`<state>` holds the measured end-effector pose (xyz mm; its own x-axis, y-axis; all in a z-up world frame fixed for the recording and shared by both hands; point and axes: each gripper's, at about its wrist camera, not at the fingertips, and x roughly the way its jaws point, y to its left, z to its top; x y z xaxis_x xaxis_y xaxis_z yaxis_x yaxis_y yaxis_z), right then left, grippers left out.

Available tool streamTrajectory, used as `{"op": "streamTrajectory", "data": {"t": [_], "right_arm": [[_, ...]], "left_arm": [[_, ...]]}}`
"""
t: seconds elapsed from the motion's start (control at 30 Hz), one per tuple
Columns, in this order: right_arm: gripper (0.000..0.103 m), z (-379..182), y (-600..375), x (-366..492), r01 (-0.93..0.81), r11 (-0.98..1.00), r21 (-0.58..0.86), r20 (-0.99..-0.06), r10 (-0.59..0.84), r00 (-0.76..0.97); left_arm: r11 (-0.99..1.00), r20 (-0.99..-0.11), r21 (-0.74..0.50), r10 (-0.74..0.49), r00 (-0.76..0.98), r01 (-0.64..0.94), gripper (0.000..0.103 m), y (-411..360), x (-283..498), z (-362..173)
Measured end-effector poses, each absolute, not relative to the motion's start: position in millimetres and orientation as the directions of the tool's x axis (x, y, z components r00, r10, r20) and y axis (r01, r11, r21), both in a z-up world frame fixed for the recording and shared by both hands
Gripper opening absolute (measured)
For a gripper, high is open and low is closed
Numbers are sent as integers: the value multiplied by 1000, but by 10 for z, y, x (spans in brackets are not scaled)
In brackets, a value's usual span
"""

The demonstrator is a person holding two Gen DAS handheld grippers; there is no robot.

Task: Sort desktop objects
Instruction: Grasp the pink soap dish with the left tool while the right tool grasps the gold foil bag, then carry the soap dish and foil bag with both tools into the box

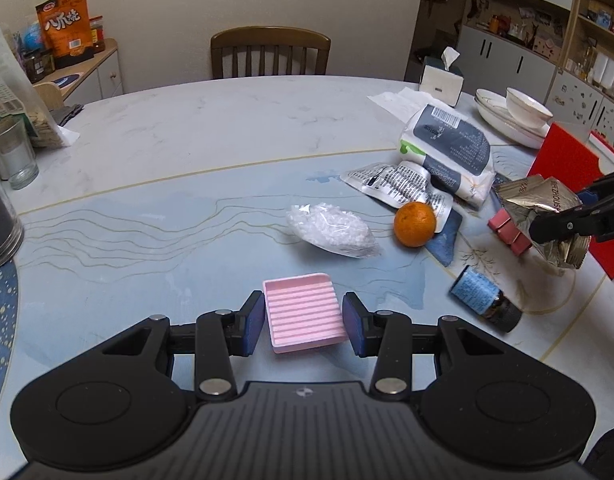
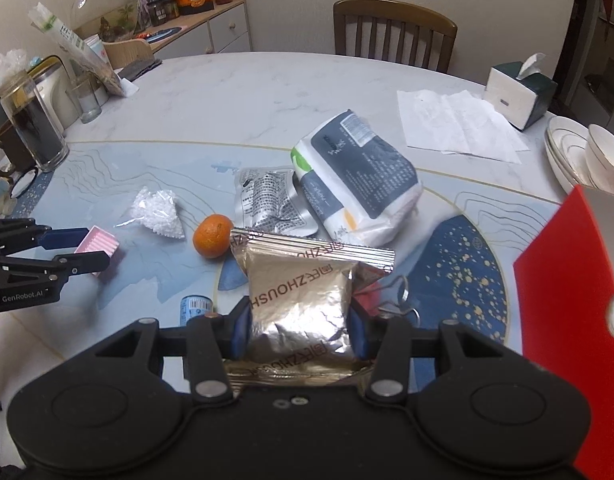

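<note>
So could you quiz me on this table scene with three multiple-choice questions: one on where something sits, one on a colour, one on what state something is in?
1. Where is the orange?
A. in a bowl
B. on the table, by the crumpled printed wrapper
C. on the chair

2. What colour is the ridged tray between the left hand-held gripper's fingers?
A. pink
B. green
C. yellow

3. What is the right hand-held gripper doing?
A. gripping nothing
B. gripping a glass
C. gripping a foil packet

Answers: B, the fruit lies on the tabletop beside the wrapper; A, the tray is pale pink; C, the silver packet sits clamped between its pads.
</note>
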<state>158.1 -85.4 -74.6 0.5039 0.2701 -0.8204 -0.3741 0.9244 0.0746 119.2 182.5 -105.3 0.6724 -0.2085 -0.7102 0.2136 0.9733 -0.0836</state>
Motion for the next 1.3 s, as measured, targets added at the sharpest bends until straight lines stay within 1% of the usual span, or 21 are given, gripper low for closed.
{"op": "streamTrajectory", "data": {"t": [0.33,0.6,1.0,1.3], "right_arm": [[46,-510,-1104,1341,-360,927,103,-796,294,529],[46,-308,-1344,1139,-359,929,95,-776,295,558],[46,-51,-1892,952,-326,941,97,-750,284,598],[46,12,-2363,899,-296,950,98,-738,269,619]], "left_arm": [[977,-685,-94,-202,700,191,41,1694,987,-821],[975,-662,-89,-212,719,205,41,1433,876,-593],[944,-618,-113,-310,722,309,41,703,798,-225],[909,-592,-120,-388,706,399,41,35,815,-61]]}}
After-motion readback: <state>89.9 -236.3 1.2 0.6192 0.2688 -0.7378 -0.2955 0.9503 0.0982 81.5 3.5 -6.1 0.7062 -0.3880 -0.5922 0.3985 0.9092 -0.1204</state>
